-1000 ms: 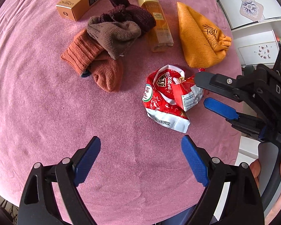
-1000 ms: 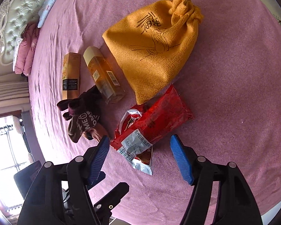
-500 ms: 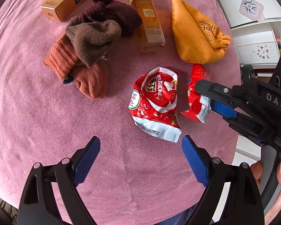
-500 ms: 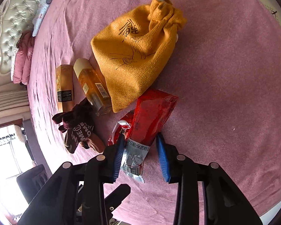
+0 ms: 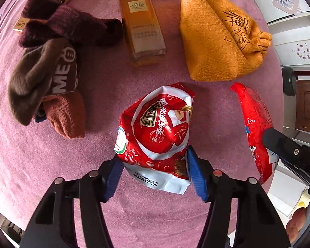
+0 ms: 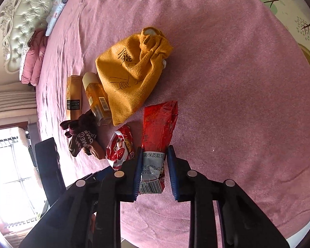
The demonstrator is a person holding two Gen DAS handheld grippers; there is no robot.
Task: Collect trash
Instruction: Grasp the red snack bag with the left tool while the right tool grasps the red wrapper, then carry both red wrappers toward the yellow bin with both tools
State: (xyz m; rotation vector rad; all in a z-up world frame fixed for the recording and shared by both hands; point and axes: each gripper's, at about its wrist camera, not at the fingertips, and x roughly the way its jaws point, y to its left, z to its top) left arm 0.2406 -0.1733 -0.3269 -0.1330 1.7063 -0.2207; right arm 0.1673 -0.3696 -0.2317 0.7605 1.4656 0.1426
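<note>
A crumpled red and white snack wrapper (image 5: pixel 157 132) lies on the pink bedspread; my left gripper (image 5: pixel 155 171) is shut on its near end. It also shows in the right wrist view (image 6: pixel 121 146). My right gripper (image 6: pixel 154 165) is shut on a long red packet (image 6: pixel 158 128) and holds it lifted off the bedspread. That packet shows at the right of the left wrist view (image 5: pixel 255 128), pinched by the right gripper's fingers (image 5: pixel 279 142).
On the bedspread (image 6: pixel 227 82) lie an orange drawstring pouch (image 5: pixel 217 35), an amber L'Oreal bottle (image 5: pixel 141 22), its carton (image 6: pixel 73 97) and a pile of brown and maroon socks (image 5: pixel 49 72). A padded headboard (image 6: pixel 24 20) stands far left.
My left gripper moved forward and closed on the crumpled wrapper. My right gripper closed on the long red packet and lifted it away to the right.
</note>
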